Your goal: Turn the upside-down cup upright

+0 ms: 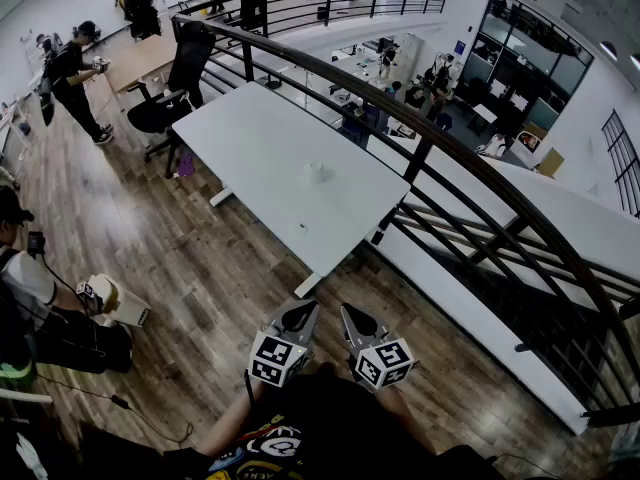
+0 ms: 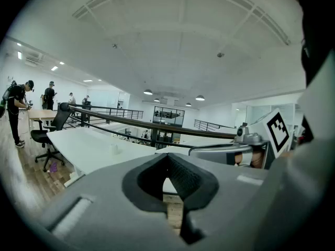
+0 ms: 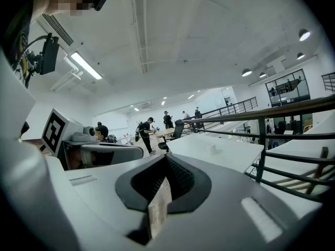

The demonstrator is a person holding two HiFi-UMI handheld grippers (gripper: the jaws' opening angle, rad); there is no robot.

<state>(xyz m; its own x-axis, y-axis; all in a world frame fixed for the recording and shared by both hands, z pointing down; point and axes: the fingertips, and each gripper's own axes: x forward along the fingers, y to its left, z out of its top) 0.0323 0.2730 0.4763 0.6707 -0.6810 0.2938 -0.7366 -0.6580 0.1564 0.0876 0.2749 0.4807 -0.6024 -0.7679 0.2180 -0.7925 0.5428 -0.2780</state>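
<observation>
A small white cup (image 1: pixel 320 173) stands alone on the long white table (image 1: pixel 250 138), too far off to tell which way up it is. It also shows as a small pale shape in the left gripper view (image 2: pixel 114 148) and the right gripper view (image 3: pixel 211 148). My left gripper (image 1: pixel 303 313) and right gripper (image 1: pixel 352 316) are held side by side close to my body, over the wooden floor, well short of the table's near end. Both point toward the table. The left gripper (image 2: pixel 168 158) is shut with nothing in it, and so is the right gripper (image 3: pixel 166 158).
A black metal railing (image 1: pixel 430 143) runs along the table's right side, with a drop to a lower floor beyond. A black office chair (image 1: pixel 165 108) stands at the table's far left. A person (image 1: pixel 30 308) crouches at my left; others stand by a wooden desk (image 1: pixel 140 58).
</observation>
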